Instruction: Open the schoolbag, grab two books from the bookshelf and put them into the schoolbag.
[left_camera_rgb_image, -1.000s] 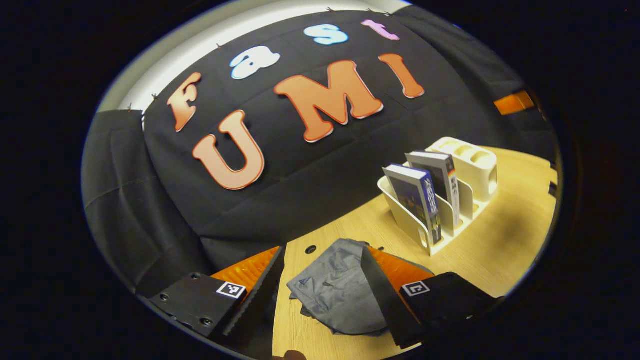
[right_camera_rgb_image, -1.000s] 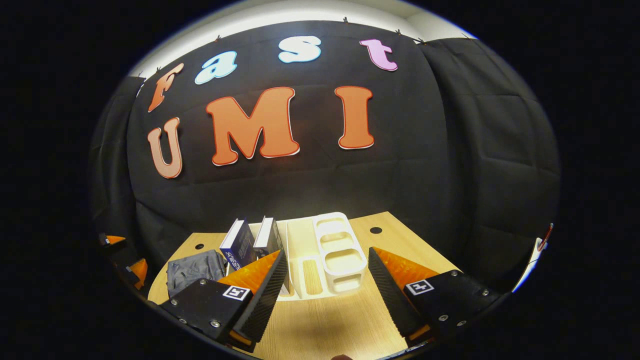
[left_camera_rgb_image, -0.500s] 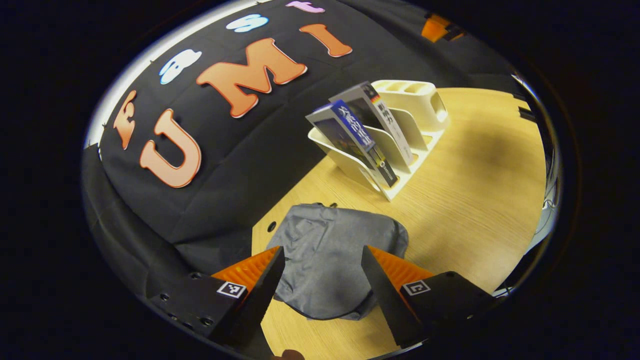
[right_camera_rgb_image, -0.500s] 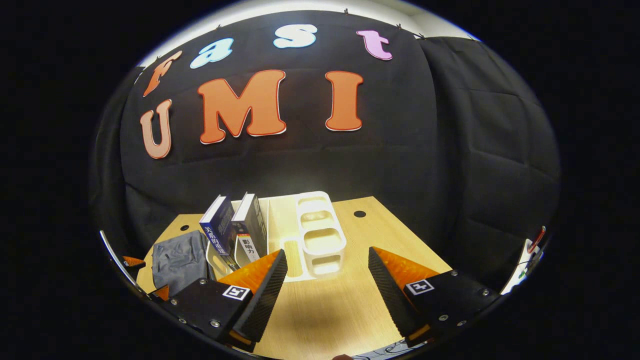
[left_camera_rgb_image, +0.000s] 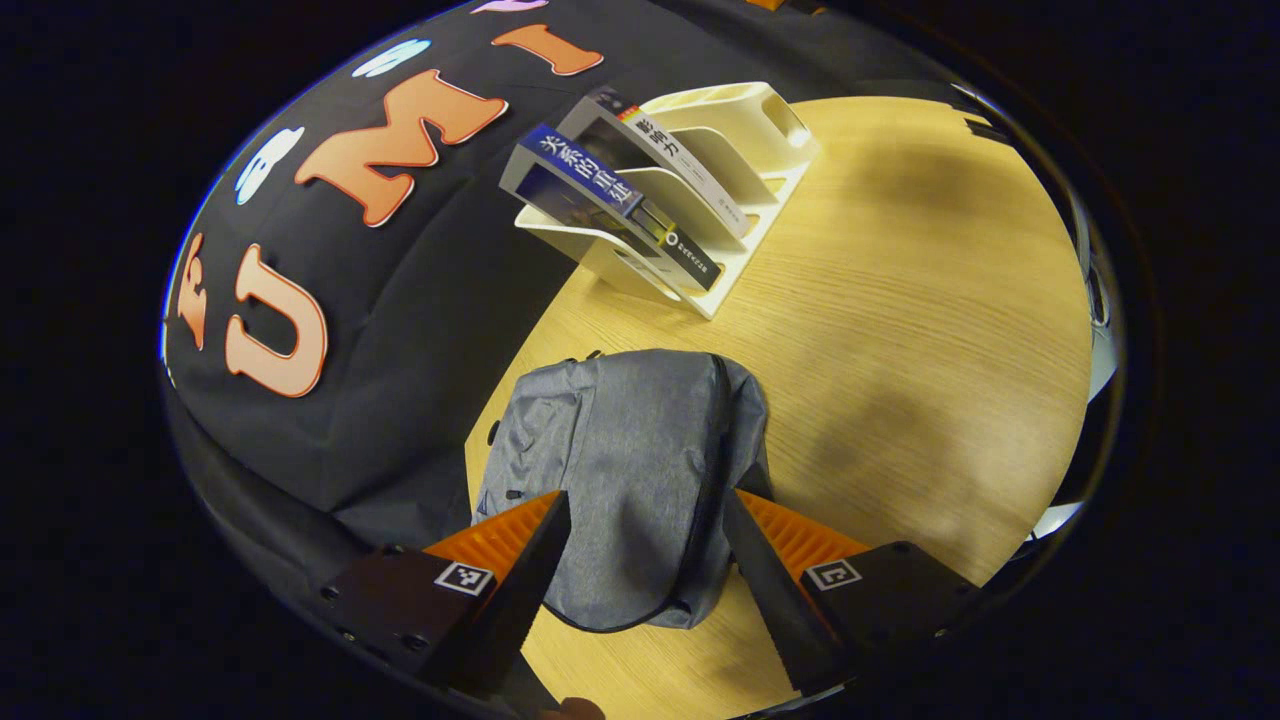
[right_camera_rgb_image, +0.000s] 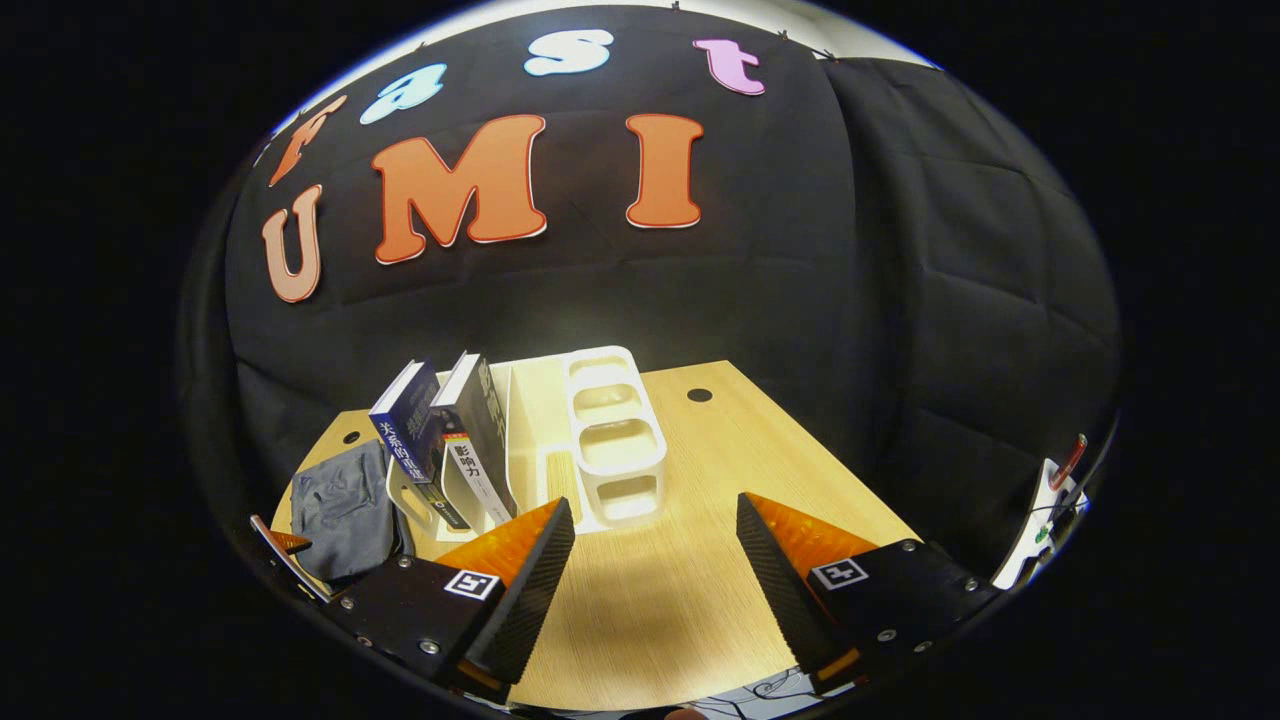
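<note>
Grey fabric schoolbag (left_camera_rgb_image: 635, 470) lies flat on the wooden table (left_camera_rgb_image: 900, 330), zipped shut as far as I can tell, directly ahead of and below the left gripper (left_camera_rgb_image: 640, 545). Jaws apart, holding nothing; the bag's near end sits between the two fingers in view but no contact is visible. Bag's long axis runs near-to-far, roughly in line with the fingers; a dark zipper seam curves along its right edge.

Left gripper is clearly the nearer one. Right gripper (right_camera_rgb_image: 650, 545), jaws also apart and empty, hovers over bare table, with the bag well off to its left (right_camera_rgb_image: 345, 505).

White bookshelf (left_camera_rgb_image: 700, 160) stands beyond the bag at the far side, with a blue book (left_camera_rgb_image: 590, 190) and a grey book (left_camera_rgb_image: 660, 150) leaning in its left slots.

Likely step: opening the bag; books not taken yet.
</note>
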